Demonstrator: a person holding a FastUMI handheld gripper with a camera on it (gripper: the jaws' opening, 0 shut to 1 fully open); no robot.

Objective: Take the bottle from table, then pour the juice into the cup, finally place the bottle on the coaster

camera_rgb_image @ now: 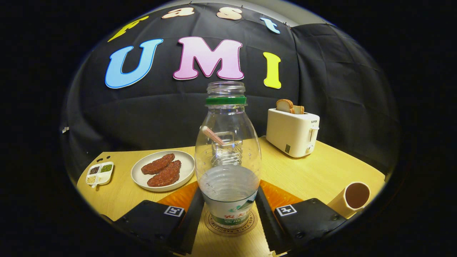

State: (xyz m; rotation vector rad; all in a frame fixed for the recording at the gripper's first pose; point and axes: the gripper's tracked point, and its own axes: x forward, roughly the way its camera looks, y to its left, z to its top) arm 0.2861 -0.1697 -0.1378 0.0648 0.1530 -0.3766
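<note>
Two fingers of the gripper stand on either side of the bottle, spread apart; each lies close against the bottle's lower part, but whether they press on it or only flank it I cannot tell. The bottle is clear plastic, upright, without a cap, with a green ring round its neck and a printed label round its base. It stands on a round coaster, whose printed rim shows on the wooden table around the bottle's foot. A little clear liquid sits in the bottle's lower half.

Left of the bottle, near it, is a white plate bearing two dark reddish-brown pieces of food. Further left of the bottle is a small white divided dish with bits of different colours in its sections. Right of the bottle and behind it stands a cream toaster with bread slices sticking out of the top. Well to the bottle's right, near the table's edge, is a pale cup with a dark inside.
</note>
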